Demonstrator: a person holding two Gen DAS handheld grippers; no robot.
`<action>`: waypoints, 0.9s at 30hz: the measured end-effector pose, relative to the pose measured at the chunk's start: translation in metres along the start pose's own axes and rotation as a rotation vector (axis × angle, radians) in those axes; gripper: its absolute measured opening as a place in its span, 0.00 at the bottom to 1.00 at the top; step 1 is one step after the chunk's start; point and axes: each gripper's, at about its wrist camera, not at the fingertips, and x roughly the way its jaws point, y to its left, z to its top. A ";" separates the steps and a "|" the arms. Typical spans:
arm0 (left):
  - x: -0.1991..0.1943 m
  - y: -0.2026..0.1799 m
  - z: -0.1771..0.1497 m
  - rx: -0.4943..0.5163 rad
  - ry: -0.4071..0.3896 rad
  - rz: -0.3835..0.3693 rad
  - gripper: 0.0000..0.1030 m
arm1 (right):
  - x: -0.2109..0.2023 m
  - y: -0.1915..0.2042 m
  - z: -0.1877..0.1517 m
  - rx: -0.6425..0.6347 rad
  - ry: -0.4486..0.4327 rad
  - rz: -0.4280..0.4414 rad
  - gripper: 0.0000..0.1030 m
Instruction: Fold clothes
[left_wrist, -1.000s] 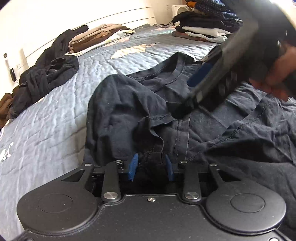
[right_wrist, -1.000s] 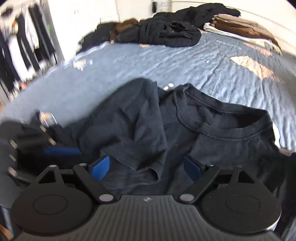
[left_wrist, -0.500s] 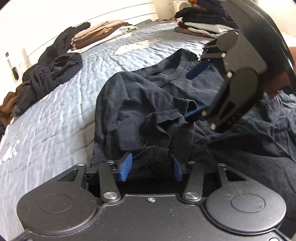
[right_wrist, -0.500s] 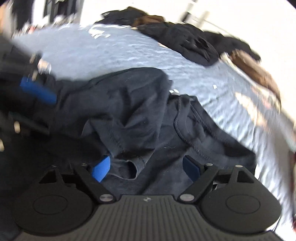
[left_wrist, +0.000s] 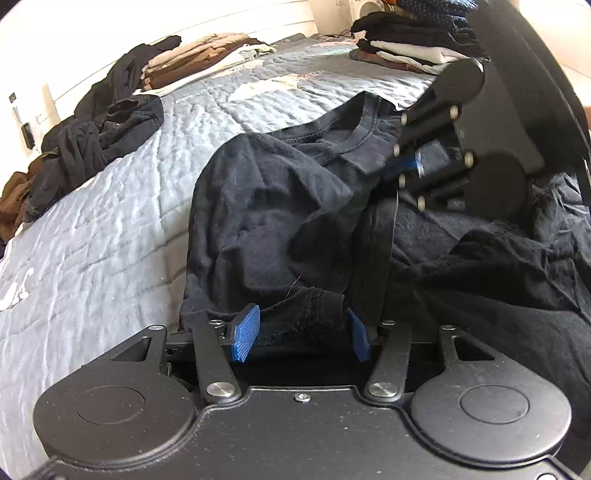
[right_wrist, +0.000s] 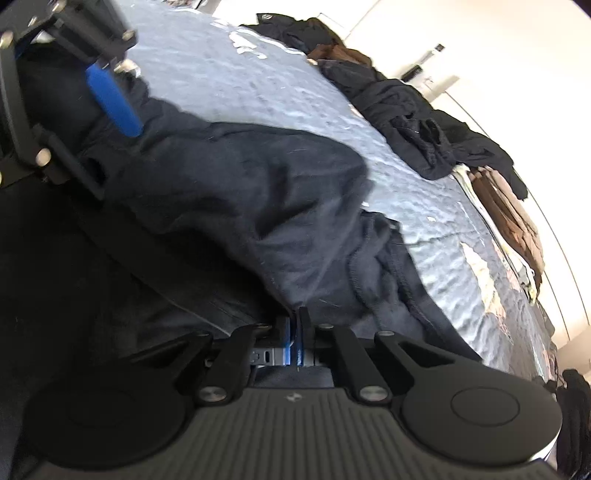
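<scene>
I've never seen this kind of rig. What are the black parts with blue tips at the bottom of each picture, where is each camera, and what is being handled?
These are handheld tongs, one in each of a person's hands, with a fisheye camera on each looking along the blue pads. One picture comes from the left tongs, the other from the right tongs; each also sees the other. A dark T-shirt lies rumpled on a quilted bedspread, with unfolded clothes and folded stacks farther off. The right tongs are shut on the shirt's fabric. The left tongs are partly open, with a bunched hem between the pads.
</scene>
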 end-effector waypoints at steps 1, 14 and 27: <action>-0.001 0.000 0.000 0.002 0.003 -0.005 0.50 | 0.000 -0.004 -0.001 0.014 0.002 -0.005 0.03; -0.023 0.010 -0.003 0.072 0.028 -0.105 0.58 | 0.008 -0.022 -0.020 0.128 0.043 0.057 0.06; -0.011 0.066 0.001 -0.373 -0.176 -0.177 0.67 | -0.023 -0.098 -0.019 0.686 -0.083 0.289 0.69</action>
